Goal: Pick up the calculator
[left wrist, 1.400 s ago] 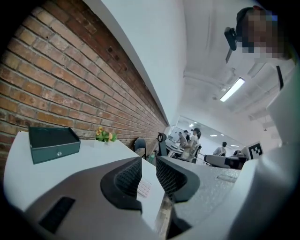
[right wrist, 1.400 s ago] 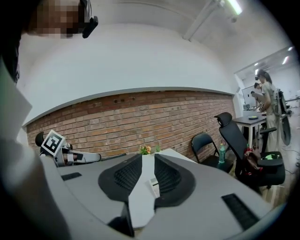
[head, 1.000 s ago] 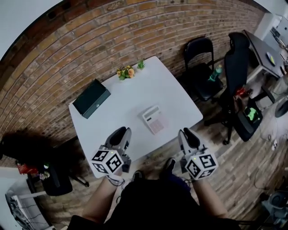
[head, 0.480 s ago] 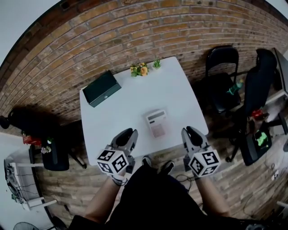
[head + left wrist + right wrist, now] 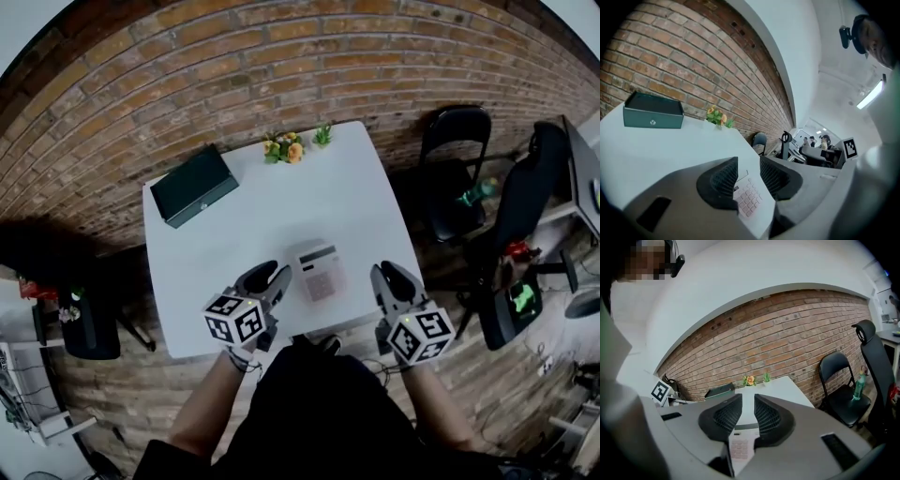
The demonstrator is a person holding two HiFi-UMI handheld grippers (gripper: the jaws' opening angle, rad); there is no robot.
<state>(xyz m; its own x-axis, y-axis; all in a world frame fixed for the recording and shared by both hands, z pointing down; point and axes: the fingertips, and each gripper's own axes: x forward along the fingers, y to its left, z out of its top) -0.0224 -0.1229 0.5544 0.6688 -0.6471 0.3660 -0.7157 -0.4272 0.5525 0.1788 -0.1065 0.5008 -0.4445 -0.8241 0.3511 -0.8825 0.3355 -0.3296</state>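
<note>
Both arms have pushed forward since a second ago, so your left hand-held gripper (image 5: 267,279) and right hand-held gripper (image 5: 382,274) now reach the front edge of the white desk (image 5: 253,220), one on each side of the calculator (image 5: 317,272). The calculator lies flat near that front edge, keys up, with its display end toward the brick wall.

In the left gripper view, your left hand-held gripper (image 5: 749,171) has just been opening its jaws. They stand spread with nothing between the ribbed pads, and the calculator (image 5: 749,200) shows below and beyond the gap. In the right gripper view, your right hand-held gripper (image 5: 748,414) also has its jaws a narrow gap apart, gripping nothing, with the calculator (image 5: 739,446) on the desk below.

A dark green box (image 5: 194,185) sits at the back left corner, and a small bunch of flowers (image 5: 284,147) stands at the back edge. A black folding chair (image 5: 453,155) stands near the desk's right side.
</note>
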